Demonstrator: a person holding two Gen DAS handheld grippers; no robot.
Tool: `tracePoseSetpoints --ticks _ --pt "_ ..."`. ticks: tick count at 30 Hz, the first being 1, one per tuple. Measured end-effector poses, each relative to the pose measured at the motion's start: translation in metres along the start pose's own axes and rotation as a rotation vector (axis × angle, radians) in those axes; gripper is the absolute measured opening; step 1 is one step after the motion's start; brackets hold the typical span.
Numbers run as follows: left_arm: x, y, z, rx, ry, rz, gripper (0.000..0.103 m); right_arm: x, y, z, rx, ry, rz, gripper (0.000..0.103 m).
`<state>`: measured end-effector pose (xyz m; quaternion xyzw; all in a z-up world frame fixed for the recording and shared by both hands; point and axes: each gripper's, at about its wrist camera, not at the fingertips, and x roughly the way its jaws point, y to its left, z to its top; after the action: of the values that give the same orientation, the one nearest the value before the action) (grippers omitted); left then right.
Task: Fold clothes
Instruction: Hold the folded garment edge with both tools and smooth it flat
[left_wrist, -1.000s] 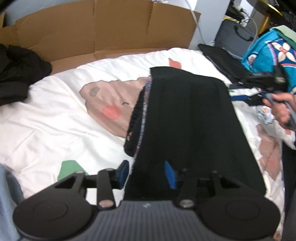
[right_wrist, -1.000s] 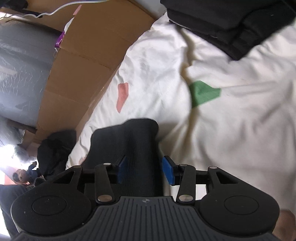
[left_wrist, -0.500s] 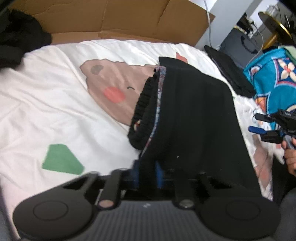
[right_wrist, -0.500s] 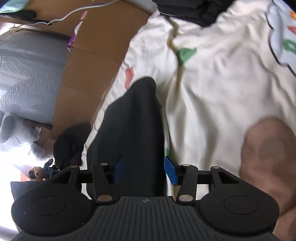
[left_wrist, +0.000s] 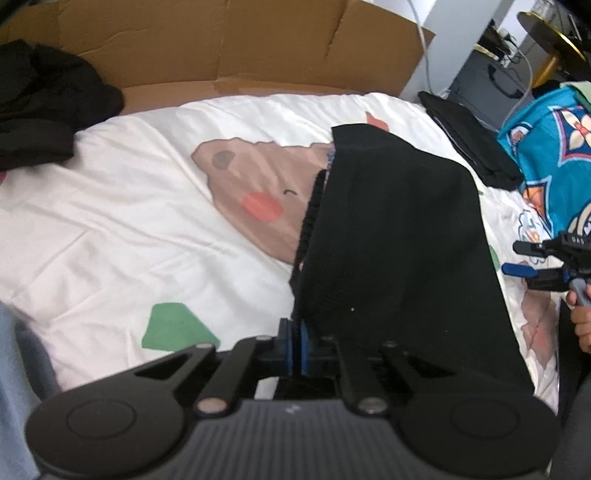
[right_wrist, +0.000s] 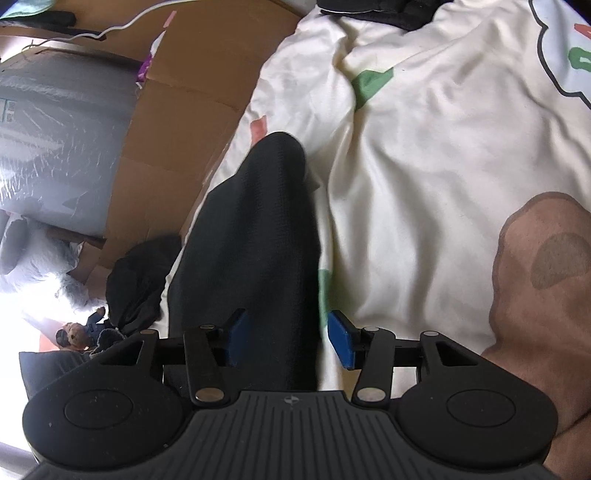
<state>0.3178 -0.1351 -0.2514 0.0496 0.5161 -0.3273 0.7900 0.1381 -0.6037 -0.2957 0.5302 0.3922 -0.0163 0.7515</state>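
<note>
A black knitted garment (left_wrist: 399, 236) lies folded lengthwise on the white printed duvet (left_wrist: 129, 206), its ribbed hem showing along the left edge. My left gripper (left_wrist: 295, 345) is shut on the garment's near left corner, with the blue pads pinching the fabric. In the left wrist view my right gripper (left_wrist: 522, 257) hovers off the garment's right edge, held by a hand (left_wrist: 581, 321). In the right wrist view the same garment (right_wrist: 258, 240) runs between the fingers of my right gripper (right_wrist: 288, 338), which stands open. Its right pad (right_wrist: 341, 343) is clear of the cloth.
Flattened cardboard (left_wrist: 221, 44) lines the far side of the bed. A black clothes pile (left_wrist: 44, 107) sits far left, another folded dark garment (left_wrist: 469, 147) and a teal patterned fabric (left_wrist: 546, 147) far right. Beside the bed are a grey wrapped bundle (right_wrist: 59, 147) and dark clothes (right_wrist: 140, 277).
My left gripper went from open around the garment's near corner to shut on it. My right gripper slid along the garment's far side, staying open.
</note>
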Motion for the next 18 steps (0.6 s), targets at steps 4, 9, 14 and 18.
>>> tracePoseSetpoints --ticks 4,9,14,18 --pt "0.005 -0.004 0.004 0.027 0.022 0.021 0.005 0.008 -0.003 0.007 0.009 -0.013 0.028 0.054" --pt "0.011 -0.006 0.008 0.045 0.047 0.042 0.005 0.009 0.001 0.019 0.01 -0.068 0.076 0.054" --pt "0.015 -0.008 0.01 0.055 0.063 0.055 0.005 0.015 0.004 0.019 0.032 -0.037 0.123 0.054" --pt "0.019 -0.008 0.012 0.052 0.073 0.062 0.005 0.029 -0.004 0.01 0.052 0.036 0.047 0.054"
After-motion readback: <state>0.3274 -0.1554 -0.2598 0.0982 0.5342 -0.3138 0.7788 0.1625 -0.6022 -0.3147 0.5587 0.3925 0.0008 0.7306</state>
